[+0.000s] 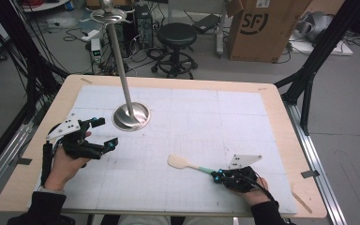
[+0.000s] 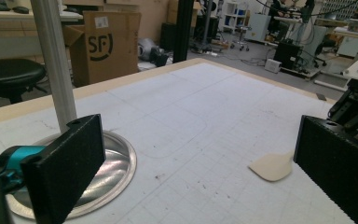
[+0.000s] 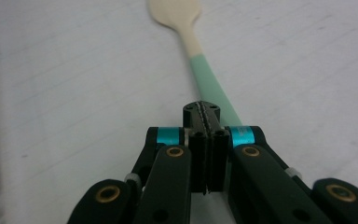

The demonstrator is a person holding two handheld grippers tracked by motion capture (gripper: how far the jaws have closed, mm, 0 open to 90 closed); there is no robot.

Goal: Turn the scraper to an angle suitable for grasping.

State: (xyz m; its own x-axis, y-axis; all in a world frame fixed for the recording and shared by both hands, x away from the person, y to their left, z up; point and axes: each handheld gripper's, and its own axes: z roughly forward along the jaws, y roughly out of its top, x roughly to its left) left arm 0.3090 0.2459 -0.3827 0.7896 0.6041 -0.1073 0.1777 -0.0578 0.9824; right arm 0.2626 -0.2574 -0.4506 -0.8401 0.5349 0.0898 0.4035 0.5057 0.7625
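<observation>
A pale wooden spoon [image 1: 180,162] with a mint-green handle lies on the white gridded mat [image 1: 206,117], bowl pointing left. My right gripper [image 1: 218,176] rests at the handle's end. In the right gripper view its jaws [image 3: 206,112] are pressed together, and the green handle [image 3: 209,79] runs past their right side and under the linkage, not between the pads. My left gripper [image 1: 104,133] is held open near the mat's left edge, nothing between its jaws. In the left gripper view [image 2: 196,140] the spoon's bowl [image 2: 270,167] lies beyond the right-hand jaw.
A metal stand with a round dish base [image 1: 131,117] and a tall pole [image 1: 119,56] stands at the mat's back left, close to my left gripper [image 2: 112,168]. A thin wooden stick [image 1: 302,200] lies near the table's right front edge. A stool [image 1: 176,35] and cardboard box [image 1: 260,26] stand behind the table.
</observation>
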